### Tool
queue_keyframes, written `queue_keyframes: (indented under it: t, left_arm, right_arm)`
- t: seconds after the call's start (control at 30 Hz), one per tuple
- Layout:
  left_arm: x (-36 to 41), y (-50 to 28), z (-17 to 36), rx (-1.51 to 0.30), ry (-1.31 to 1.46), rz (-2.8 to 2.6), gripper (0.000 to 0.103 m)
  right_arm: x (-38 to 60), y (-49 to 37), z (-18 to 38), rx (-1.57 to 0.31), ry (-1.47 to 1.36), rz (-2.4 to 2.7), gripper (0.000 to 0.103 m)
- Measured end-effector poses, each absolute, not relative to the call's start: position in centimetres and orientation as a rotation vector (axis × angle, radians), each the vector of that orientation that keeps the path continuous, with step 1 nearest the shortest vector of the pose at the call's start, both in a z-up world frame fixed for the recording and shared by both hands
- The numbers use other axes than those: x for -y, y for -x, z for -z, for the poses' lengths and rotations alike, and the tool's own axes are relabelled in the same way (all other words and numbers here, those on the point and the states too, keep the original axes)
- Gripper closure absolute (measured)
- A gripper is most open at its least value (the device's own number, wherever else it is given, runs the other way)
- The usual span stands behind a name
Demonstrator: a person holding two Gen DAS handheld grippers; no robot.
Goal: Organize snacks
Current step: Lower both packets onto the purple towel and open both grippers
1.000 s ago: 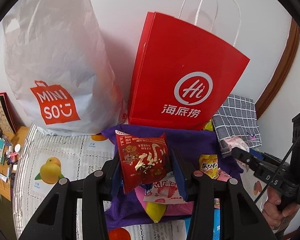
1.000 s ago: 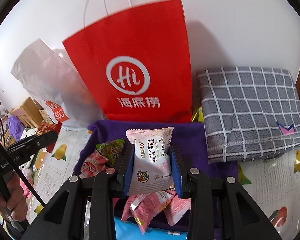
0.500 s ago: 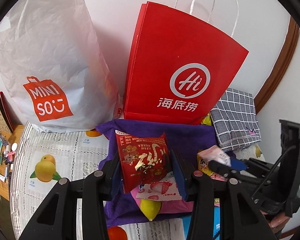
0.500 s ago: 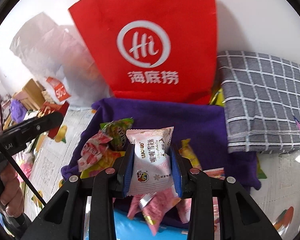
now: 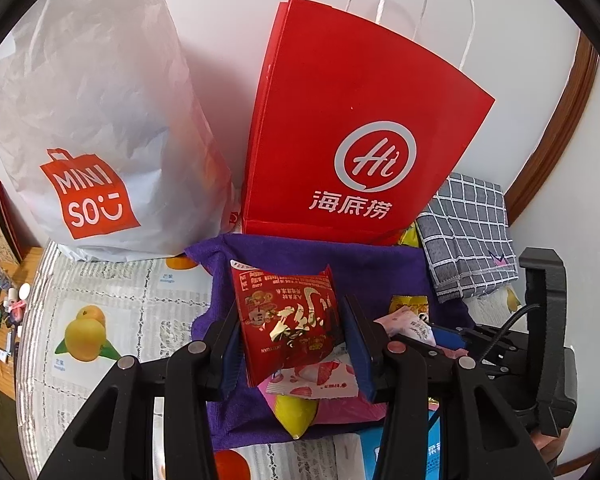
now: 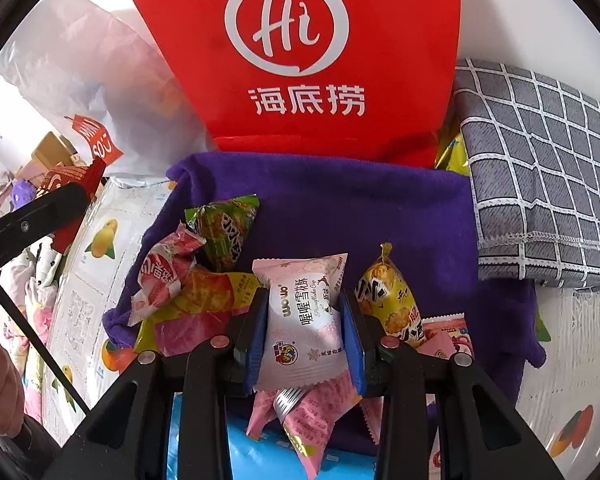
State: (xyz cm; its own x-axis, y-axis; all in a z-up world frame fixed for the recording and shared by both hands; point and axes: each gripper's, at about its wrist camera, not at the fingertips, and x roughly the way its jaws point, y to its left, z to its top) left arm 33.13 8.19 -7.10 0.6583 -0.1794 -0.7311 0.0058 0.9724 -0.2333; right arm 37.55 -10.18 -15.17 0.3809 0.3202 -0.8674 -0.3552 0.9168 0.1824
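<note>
Left wrist view: the left hand-held gripper (image 5: 292, 332) is clamped on a red snack packet (image 5: 288, 320), held above a purple cloth (image 5: 380, 264). The packet's lower edge hides part of a pink wrapper (image 5: 320, 380) and a yellow candy (image 5: 296, 416) below. A red paper bag (image 5: 352, 128) and a white plastic bag (image 5: 96, 120) stand behind, and the right hand-held gripper (image 5: 424, 328) pokes in from the right, mostly cut off.

Right wrist view: that same gripper (image 6: 304, 320) squeezes a pale pink snack pack (image 6: 304, 320) over the cloth (image 6: 360, 208). Loose snacks (image 6: 192, 288) pile at the left, half buried under each other. The red bag's (image 6: 296, 60) top is cropped, and a grey checked cloth (image 6: 540, 160) covers something yellow I can't make out.
</note>
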Motion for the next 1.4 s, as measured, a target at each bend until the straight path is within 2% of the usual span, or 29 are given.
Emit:
queue_keyframes:
  t: [0.43,0.53,0.77,1.17,1.4]
  left_arm:
    - [-7.4,-33.7,8.0,-0.882,0.220,0.138,0.060]
    - [-7.0,-33.9,8.2,-0.890,0.215,0.145,0.060]
    - [-6.4,-34.3,8.7,-0.911,0.230,0.180,0.060]
    - [-2.6,-35.2,11.1,-0.965,0.269,0.322,0.060]
    - [-1.3,-36.0,13.0,-1.003,0.281,0.320,0.059]
  right_arm:
    - [9.7,-37.9,16.3,-1.132,0.060,-0.408,0.065]
    - [9.9,-37.9,15.9,-1.131,0.040,-0.405,0.061]
    - [10.6,-37.0,13.7,-1.080,0.041,-0.414,0.060]
    - [15.1,-34.9,7.3,-0.884,0.055,-0.313,0.060]
    - [15.8,-35.0,7.0,-0.883,0.026,-0.305,0.060]
